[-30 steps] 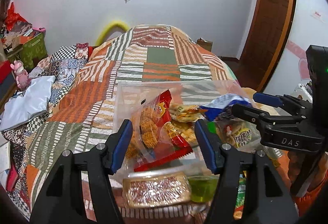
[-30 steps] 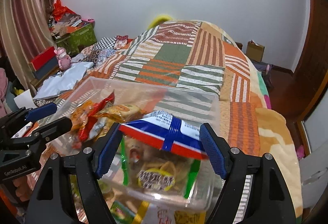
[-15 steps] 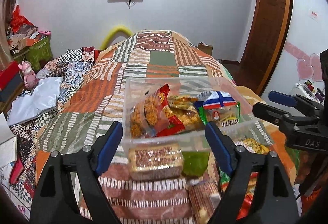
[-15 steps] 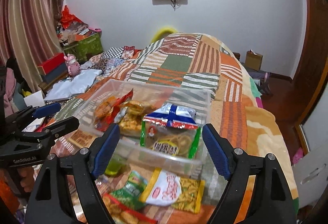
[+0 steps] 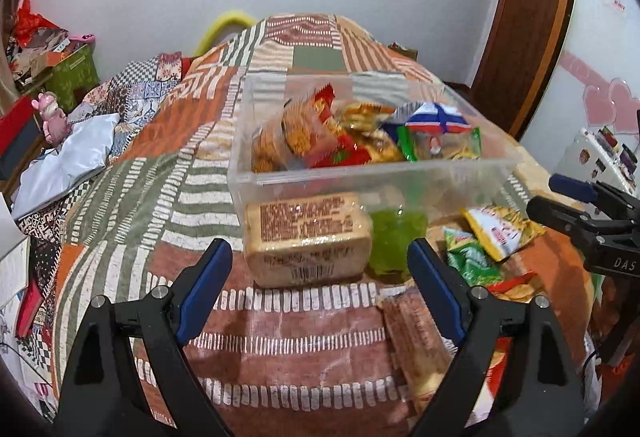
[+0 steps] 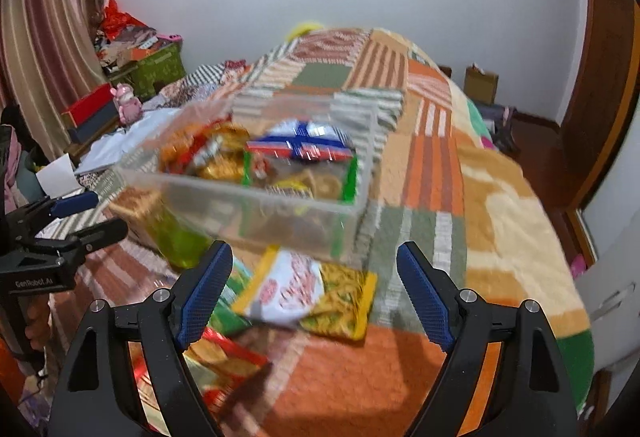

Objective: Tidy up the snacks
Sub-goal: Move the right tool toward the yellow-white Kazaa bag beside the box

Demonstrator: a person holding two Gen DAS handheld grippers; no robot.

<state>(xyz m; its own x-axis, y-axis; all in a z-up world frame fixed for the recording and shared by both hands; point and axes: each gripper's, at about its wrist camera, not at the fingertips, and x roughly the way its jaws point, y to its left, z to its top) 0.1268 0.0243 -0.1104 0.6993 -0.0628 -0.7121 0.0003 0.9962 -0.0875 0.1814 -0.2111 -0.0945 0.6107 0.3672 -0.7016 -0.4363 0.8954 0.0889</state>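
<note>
A bed (image 5: 160, 165) covered by a patchwork quilt of orange, green, brown and white striped panels (image 6: 432, 141) is seen, running from the near edge to the far white wall. A clear rectangular plastic box (image 5: 400, 173) is set on the quilt near its middle. Just in front of the box, a tan shrink-wrapped block of biscuits with a printed label (image 5: 308, 237) is laid, with a translucent green pouch (image 5: 394, 241) at its right. Farther right, a yellow and white snack packet (image 5: 500, 231) and a green packet (image 5: 470, 261) are found. A brown wafer pack (image 5: 416, 337) is placed nearest. At the far left, a pale grey cloth (image 5: 68, 157) is spread beside a checked fabric (image 5: 136, 89).
</note>
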